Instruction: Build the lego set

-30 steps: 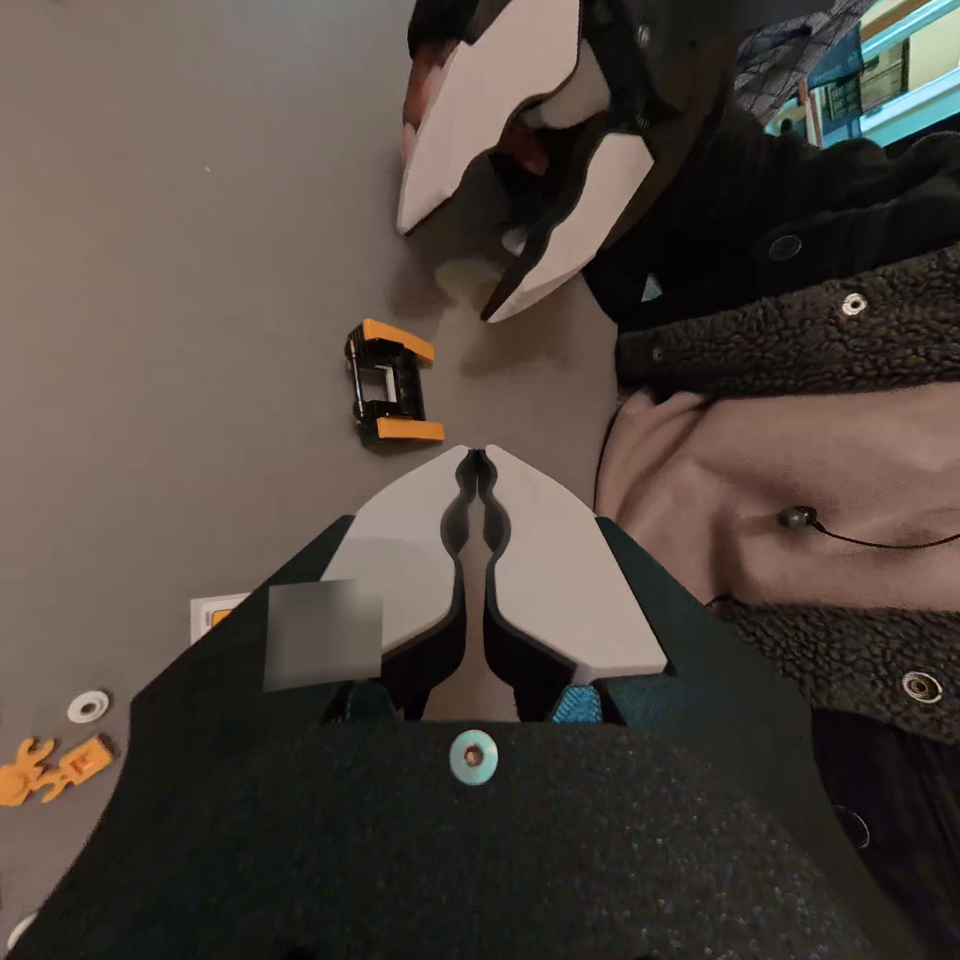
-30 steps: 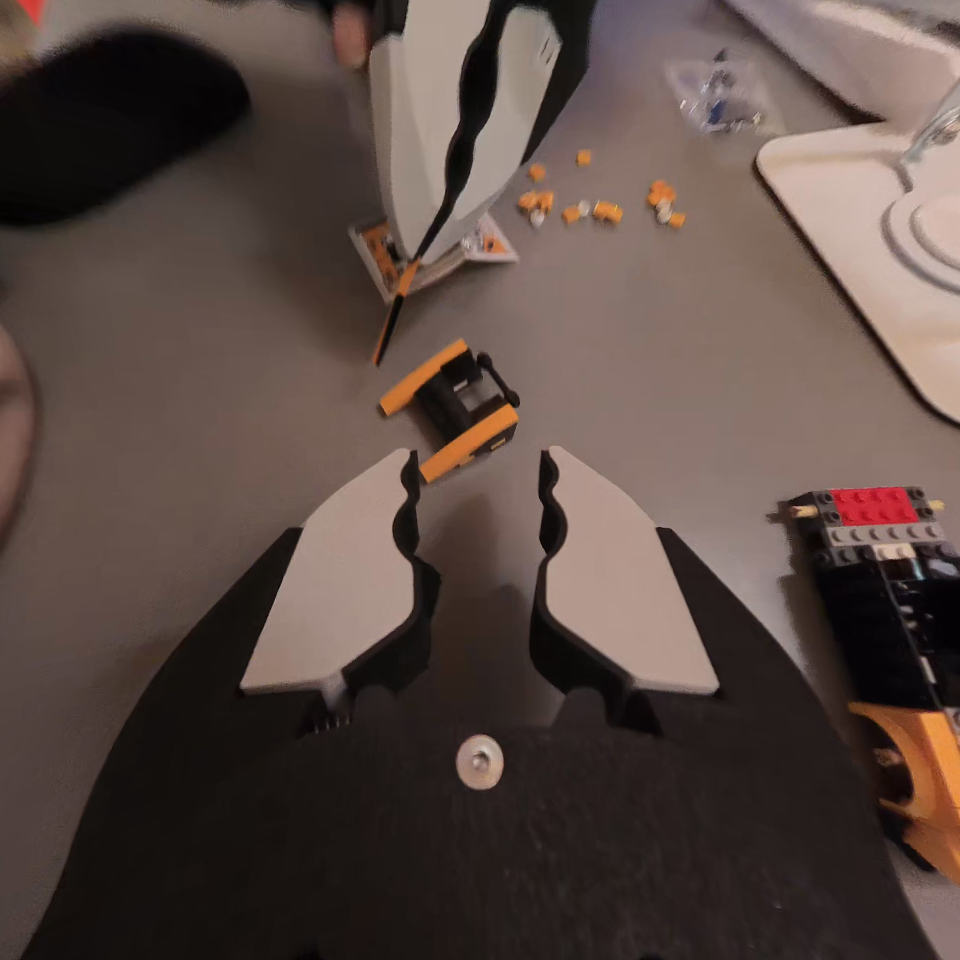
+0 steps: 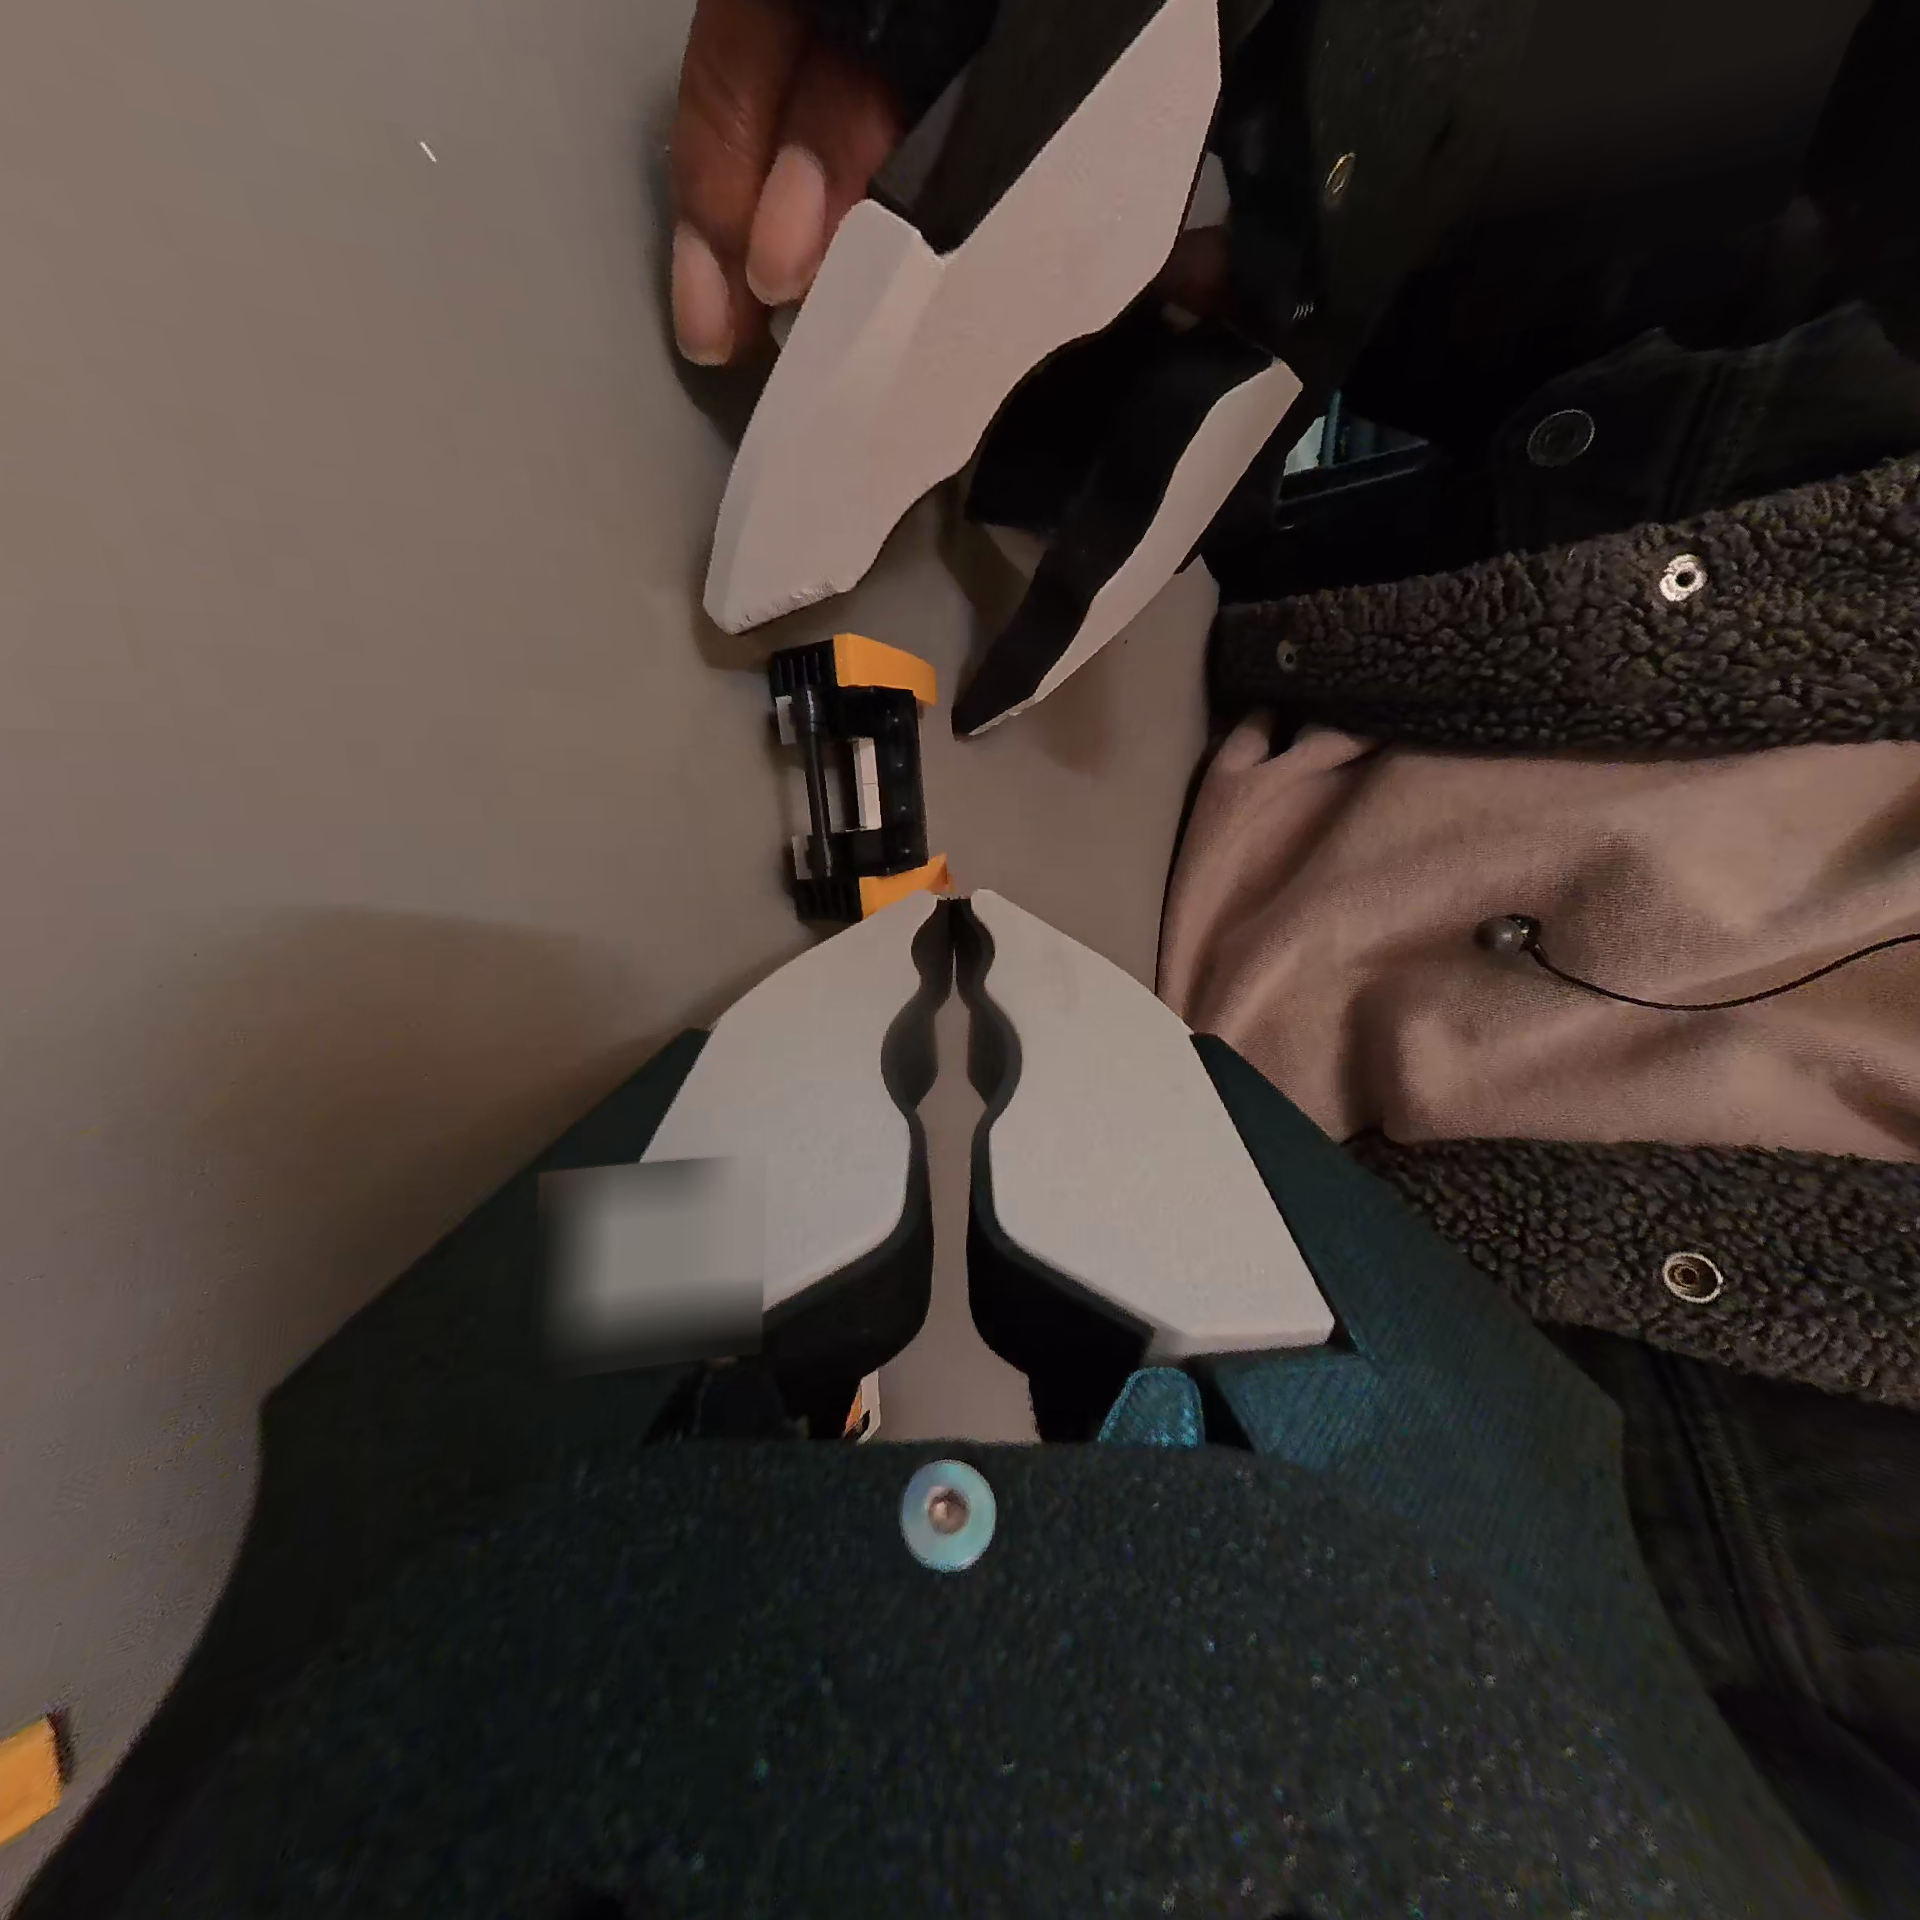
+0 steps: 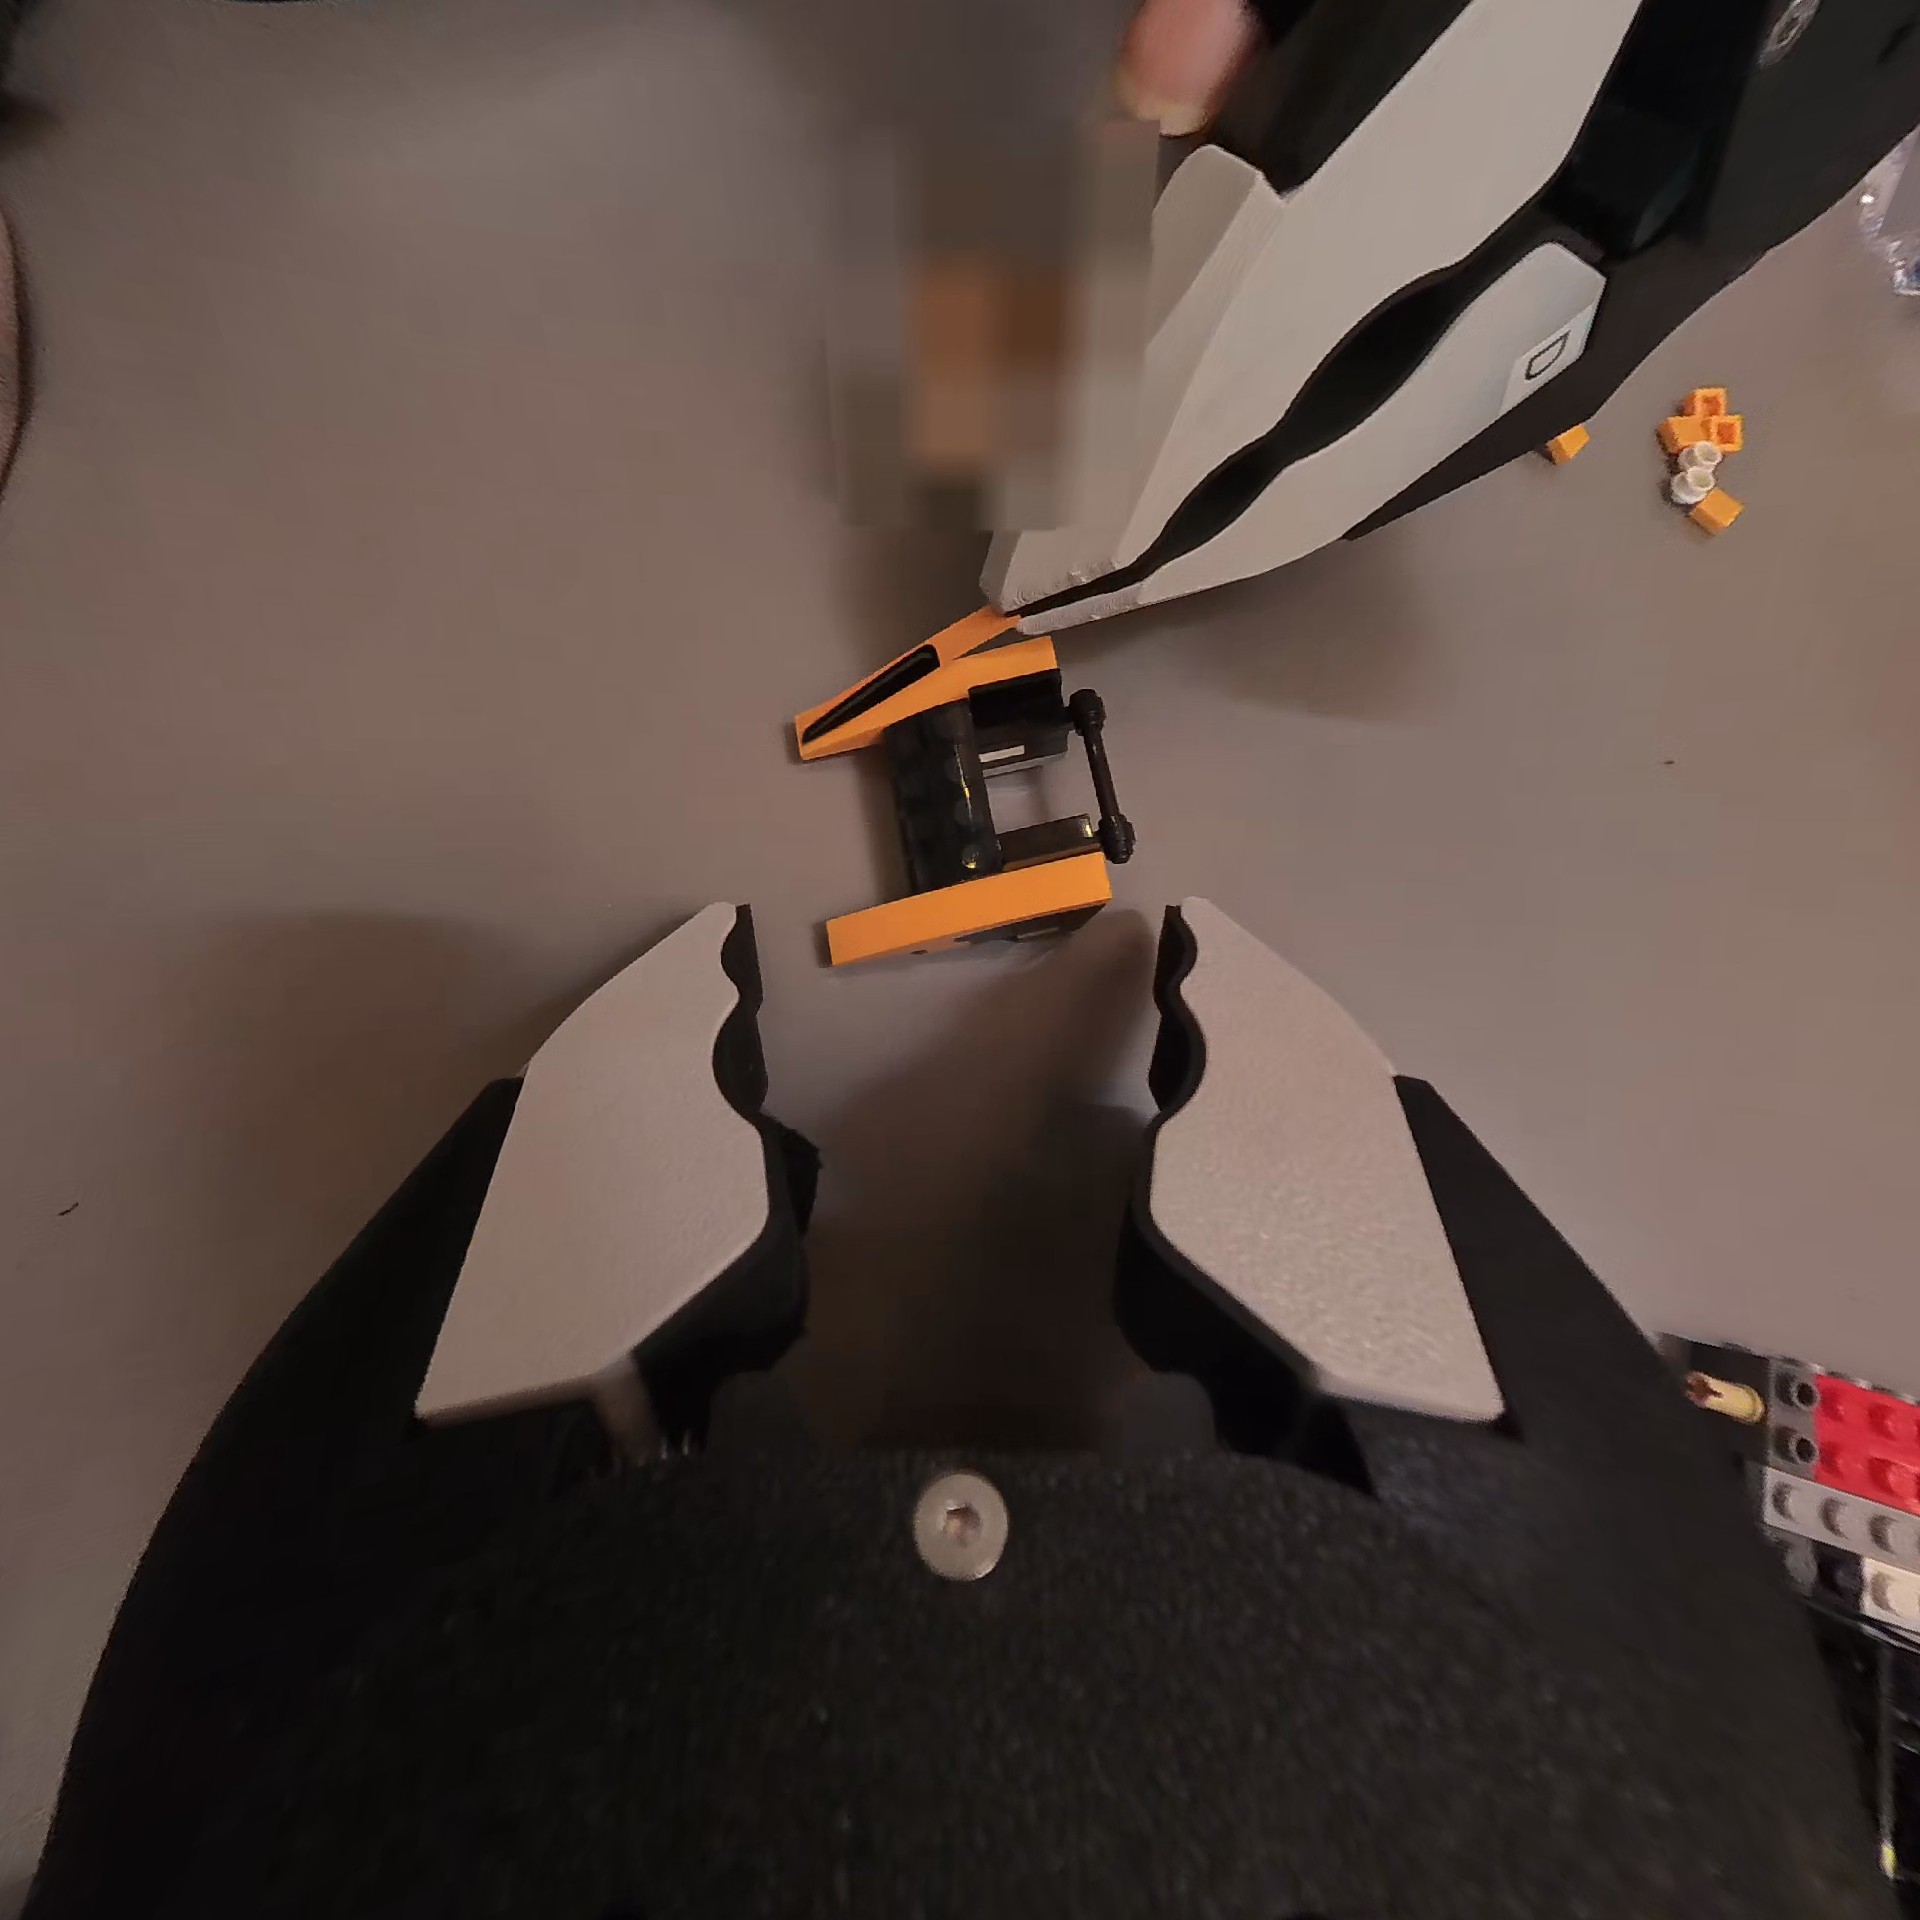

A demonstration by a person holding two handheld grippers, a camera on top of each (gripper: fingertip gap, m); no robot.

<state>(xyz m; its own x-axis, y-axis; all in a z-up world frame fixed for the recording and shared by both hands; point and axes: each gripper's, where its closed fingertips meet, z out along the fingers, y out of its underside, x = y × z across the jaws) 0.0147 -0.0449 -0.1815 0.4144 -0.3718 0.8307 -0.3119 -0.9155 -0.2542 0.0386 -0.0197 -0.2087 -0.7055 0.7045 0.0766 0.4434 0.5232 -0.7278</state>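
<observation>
Left wrist view: the left gripper (image 3: 951,906) fills the lower frame, its fingers pressed together on the tip of a thin orange piece at the near end of the black-and-orange lego sub-assembly (image 3: 854,774), which lies at frame centre on the grey table (image 3: 312,623). The right gripper (image 3: 847,675) enters from the top with fingers spread, its tips just beside the far end of the sub-assembly. A hand (image 3: 748,208) and a fleece jacket (image 3: 1558,665) occupy the upper and right parts of the frame.

Right wrist view: the right gripper (image 4: 956,914) appears at the bottom, fingers spread on either side of the near orange panel, not yet touching it. The sub-assembly (image 4: 966,805) sits just above centre. The left gripper (image 4: 1023,613) reaches in from the upper right, pinching the thin orange piece (image 4: 894,691) against the far panel. Loose bricks (image 4: 1699,457) lie at the right edge; a larger lego model (image 4: 1849,1475) is cut off at the lower right.

The step in hand appears to be seating the orange piece; it would go best with the right fingers closing squarely on the sub-assembly to brace it before pressing. Whether the piece is already seated cannot be told, and a mosaic patch hides the table beyond it.
</observation>
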